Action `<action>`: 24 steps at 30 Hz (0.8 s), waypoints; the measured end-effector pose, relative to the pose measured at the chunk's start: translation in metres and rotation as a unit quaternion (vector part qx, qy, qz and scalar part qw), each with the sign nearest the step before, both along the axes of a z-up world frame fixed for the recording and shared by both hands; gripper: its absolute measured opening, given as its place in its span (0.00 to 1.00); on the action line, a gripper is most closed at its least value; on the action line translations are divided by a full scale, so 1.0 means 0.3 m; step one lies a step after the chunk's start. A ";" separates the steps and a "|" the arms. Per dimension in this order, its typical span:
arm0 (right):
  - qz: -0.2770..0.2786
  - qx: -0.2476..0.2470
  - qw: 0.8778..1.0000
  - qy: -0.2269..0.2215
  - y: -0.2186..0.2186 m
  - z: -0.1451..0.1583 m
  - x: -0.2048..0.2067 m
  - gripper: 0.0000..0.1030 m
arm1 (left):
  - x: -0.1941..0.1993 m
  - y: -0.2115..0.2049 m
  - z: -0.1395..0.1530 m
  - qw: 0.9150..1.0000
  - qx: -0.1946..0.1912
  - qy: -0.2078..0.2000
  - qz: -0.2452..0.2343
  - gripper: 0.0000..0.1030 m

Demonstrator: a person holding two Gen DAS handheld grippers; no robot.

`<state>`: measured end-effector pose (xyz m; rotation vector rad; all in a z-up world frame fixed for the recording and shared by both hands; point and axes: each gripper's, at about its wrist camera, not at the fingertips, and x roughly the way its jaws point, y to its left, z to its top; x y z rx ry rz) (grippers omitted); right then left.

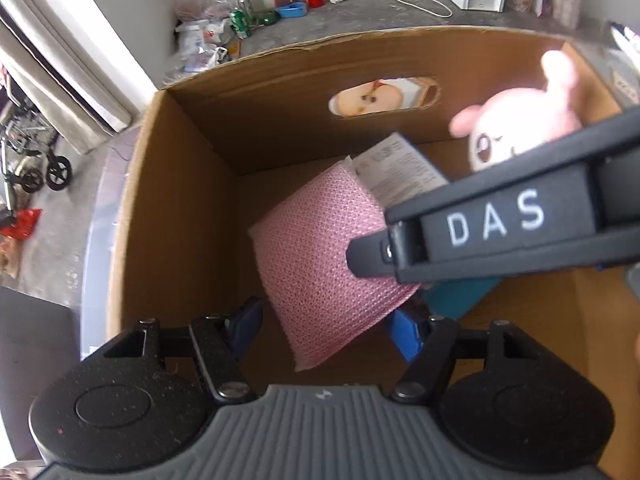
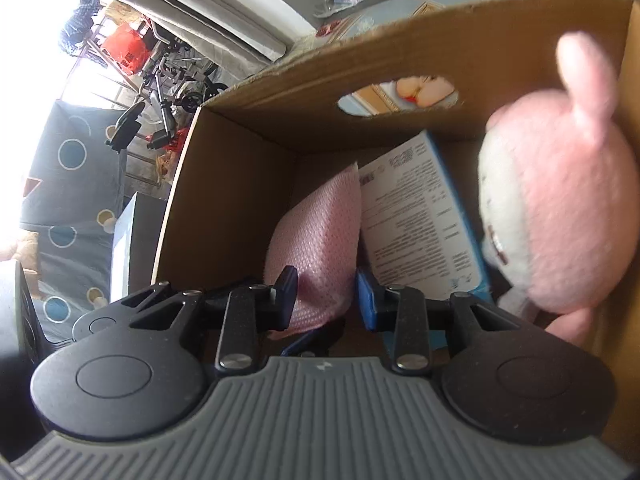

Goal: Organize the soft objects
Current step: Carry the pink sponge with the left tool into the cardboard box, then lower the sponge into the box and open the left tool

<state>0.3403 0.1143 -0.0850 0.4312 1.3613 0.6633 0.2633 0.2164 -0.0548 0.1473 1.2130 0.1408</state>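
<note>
Cardboard box (image 1: 192,184) already holds pink mesh sponge (image 1: 320,264), pink plush (image 2: 560,208) and a printed carton (image 2: 416,216). Left gripper (image 1: 324,320) jaws open astride sponge; right gripper (image 2: 328,296) likewise open, gripping nothing. Packing looks mostly done; remaining items cannot be seen

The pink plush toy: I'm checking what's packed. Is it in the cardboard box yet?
In. The plush toy sits within the box walls, beside the pink pad.

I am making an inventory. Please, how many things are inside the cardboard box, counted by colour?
Pink: 2, the pink textured cushion and the pink plush toy.
Blue and white: 1, the printed carton.
Total: 3.
</note>
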 end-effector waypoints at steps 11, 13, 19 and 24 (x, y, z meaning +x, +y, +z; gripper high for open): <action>0.001 -0.013 1.000 0.013 0.010 -0.040 -0.015 0.38 | 0.004 -0.023 -0.043 0.999 0.036 0.009 -0.017 0.65; -0.003 -0.012 1.000 0.009 -0.006 -0.038 -0.013 0.38 | 0.002 -0.027 -0.043 0.999 0.043 0.010 -0.018 0.62; -0.012 -0.007 1.000 -0.021 -0.045 0.016 -0.010 0.38 | -0.009 -0.027 -0.027 0.999 0.037 0.006 -0.017 0.61; -0.018 0.003 0.999 -0.036 -0.072 0.059 -0.011 0.38 | -0.001 -0.035 -0.042 0.998 0.062 0.008 -0.023 0.57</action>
